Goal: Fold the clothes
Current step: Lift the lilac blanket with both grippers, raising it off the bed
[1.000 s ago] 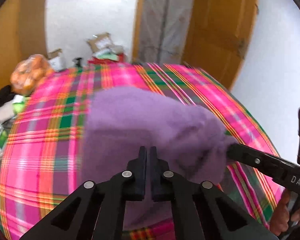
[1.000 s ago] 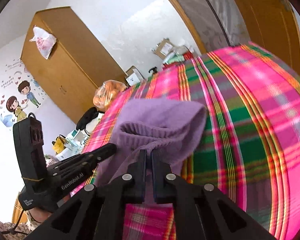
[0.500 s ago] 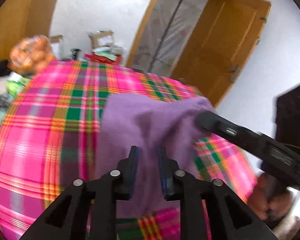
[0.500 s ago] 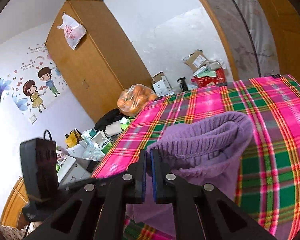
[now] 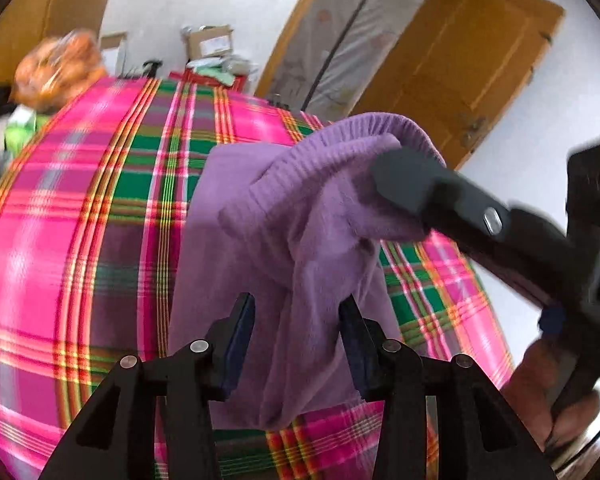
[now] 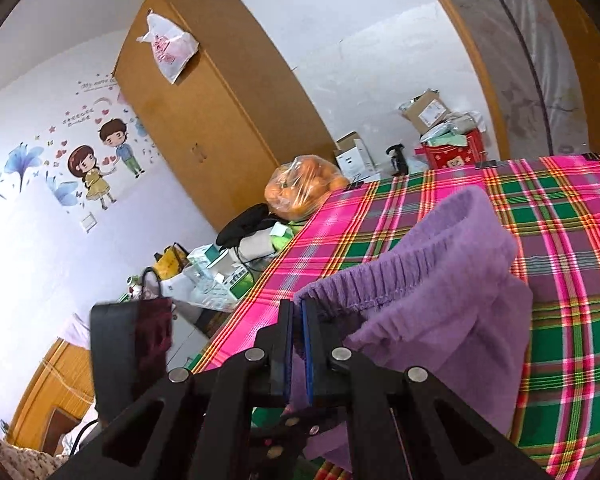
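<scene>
A purple fleece garment [image 5: 284, 216] with an elastic waistband lies partly on the pink and green plaid tablecloth [image 5: 80, 240]. My right gripper [image 6: 296, 320] is shut on the waistband's edge and holds that corner of the purple garment [image 6: 440, 300] up off the cloth. Seen from the left wrist, the right gripper [image 5: 396, 176] pinches the raised band at the upper right. My left gripper [image 5: 296, 332] is open. A fold of the garment hangs down between its spread fingers [image 5: 240, 332], and I cannot tell whether it touches the pads.
A bag of oranges [image 6: 304, 188] sits at the table's far left corner, with boxes and clutter [image 6: 220, 272] along its left side. A wooden wardrobe [image 6: 220, 112] and stacked boxes [image 6: 440, 128] stand behind. A person's hand [image 5: 540, 380] holds the right tool.
My left gripper has opened and let go of the garment. My right gripper has lifted the waistband corner higher above the table.
</scene>
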`<action>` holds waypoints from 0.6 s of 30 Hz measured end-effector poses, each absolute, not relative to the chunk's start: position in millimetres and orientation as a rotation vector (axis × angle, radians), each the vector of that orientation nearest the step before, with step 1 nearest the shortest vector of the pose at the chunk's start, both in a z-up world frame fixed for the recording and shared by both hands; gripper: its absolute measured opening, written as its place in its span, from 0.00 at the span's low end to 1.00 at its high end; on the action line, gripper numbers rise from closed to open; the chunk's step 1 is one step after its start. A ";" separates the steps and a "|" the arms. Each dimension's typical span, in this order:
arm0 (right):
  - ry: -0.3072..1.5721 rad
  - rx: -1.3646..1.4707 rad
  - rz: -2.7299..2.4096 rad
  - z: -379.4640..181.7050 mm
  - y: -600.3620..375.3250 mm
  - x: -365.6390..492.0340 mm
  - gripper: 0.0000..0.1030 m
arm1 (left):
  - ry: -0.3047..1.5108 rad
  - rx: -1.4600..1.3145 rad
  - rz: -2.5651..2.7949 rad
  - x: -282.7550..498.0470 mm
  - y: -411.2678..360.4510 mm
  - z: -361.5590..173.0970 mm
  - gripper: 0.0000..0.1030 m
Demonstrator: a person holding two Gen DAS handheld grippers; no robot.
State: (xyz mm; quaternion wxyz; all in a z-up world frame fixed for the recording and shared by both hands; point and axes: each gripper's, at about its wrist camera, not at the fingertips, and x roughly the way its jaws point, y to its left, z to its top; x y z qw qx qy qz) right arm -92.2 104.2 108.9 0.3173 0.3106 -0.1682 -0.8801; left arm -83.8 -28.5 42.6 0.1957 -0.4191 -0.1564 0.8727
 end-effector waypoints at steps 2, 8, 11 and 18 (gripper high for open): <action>-0.440 0.824 -2.297 108.2 102.1 -91.6 0.04 | -0.501 -1.178 2.468 -85.9 -36.0 41.5 0.27; -0.427 0.849 -2.266 105.6 99.3 -89.3 0.07 | -0.588 -1.145 2.561 -89.4 -59.1 50.3 0.05; -0.453 0.846 -2.261 103.7 107.8 -87.6 0.07 | -0.616 -1.124 2.619 -90.5 -72.8 54.1 0.04; -0.464 0.925 -2.366 85.9 142.3 -82.4 0.10 | -0.673 -1.100 2.724 -91.2 -104.4 54.4 0.04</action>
